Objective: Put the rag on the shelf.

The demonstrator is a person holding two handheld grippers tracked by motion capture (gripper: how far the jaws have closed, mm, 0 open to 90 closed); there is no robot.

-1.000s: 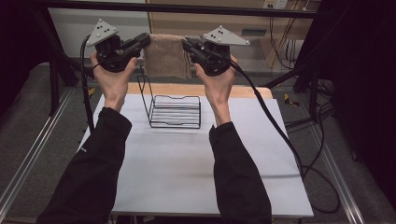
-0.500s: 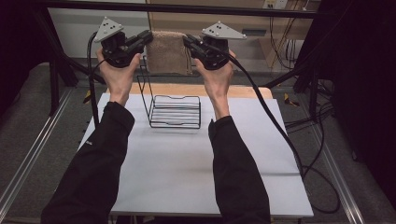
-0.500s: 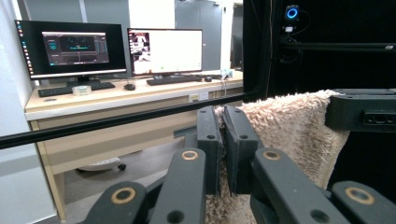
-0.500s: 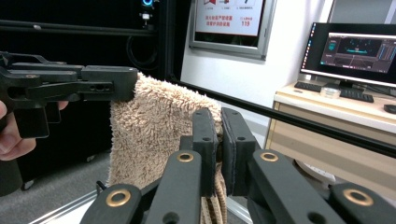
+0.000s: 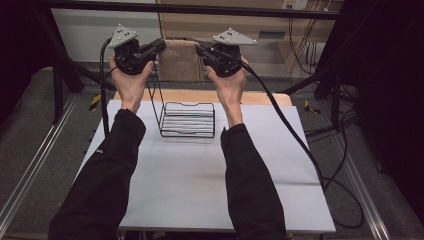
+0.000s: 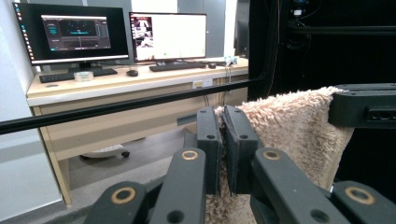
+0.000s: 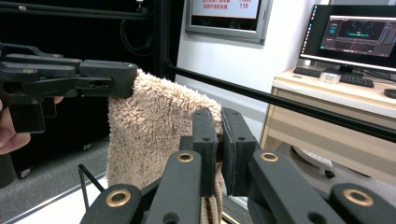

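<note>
Because you pinch one top corner in each gripper, left gripper (image 5: 159, 47) and right gripper (image 5: 200, 50) jaws clamped tight, the towel (image 5: 179, 61) hangs spread above the wire rack (image 5: 187, 120).

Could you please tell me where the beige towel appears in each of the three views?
High view: beige towel top centre, stretched between both grippers, above the wire rack.
Left gripper view: centre right, pinched in the jaws.
Right gripper view: centre left, likewise pinched.
Shared landmark: the black crossbar.

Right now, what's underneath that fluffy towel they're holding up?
Below the towel, hung between the left gripper and right gripper, stands a black wire rack on the white table. The towel hides the rack's upper back.
</note>
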